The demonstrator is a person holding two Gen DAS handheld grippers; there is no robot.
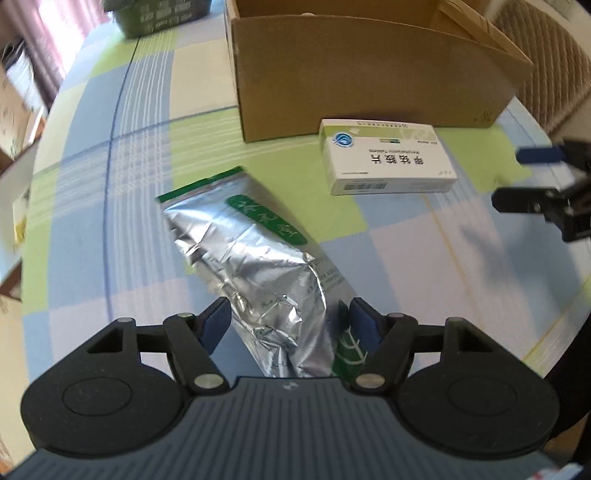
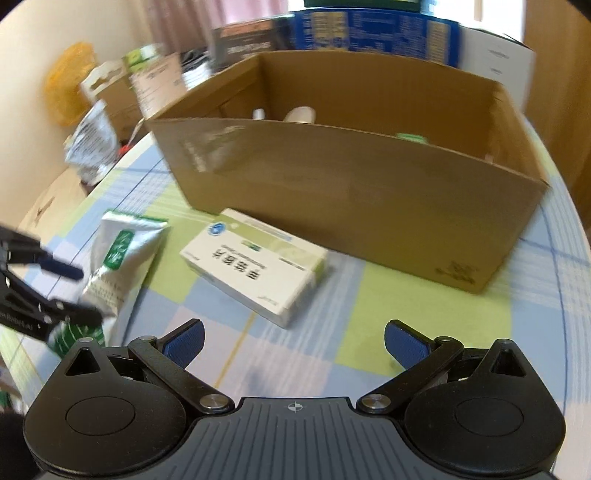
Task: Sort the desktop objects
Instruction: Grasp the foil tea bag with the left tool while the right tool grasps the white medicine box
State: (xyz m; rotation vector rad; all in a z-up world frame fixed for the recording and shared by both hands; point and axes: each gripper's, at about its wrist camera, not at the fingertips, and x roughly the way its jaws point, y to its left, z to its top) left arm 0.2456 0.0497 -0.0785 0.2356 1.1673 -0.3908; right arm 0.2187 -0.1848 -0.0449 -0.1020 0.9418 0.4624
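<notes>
at the far left of the left wrist view a checked tablecloth (image 1: 92, 236) in blue, green and white covers the table, with a dark green basket (image 1: 155, 14) at its far edge. nearer the middle, a crumpled silver foil pouch (image 1: 251, 258) with green print lies flat on the cloth, its near end reaching in between the fingers of the left gripper (image 1: 290, 321); the blue pads sit on either side of the pouch with a narrow gap showing at each, so the jaws are partly open and not yet pinching it. just past the pouch stands an open cardboard box (image 1: 369, 81), and a white and green medicine box (image 1: 384, 162) lies flat right in front of its wall (whether the two touch is hard to tell). at the right edge the right gripper (image 1: 517, 177) hangs above the cloth. in the right wrist view its own fingers (image 2: 184, 341) are spread wide with nothing between them, the medicine box (image 2: 255, 266) just ahead of them and the pouch (image 2: 118, 266) to its left.
</notes>
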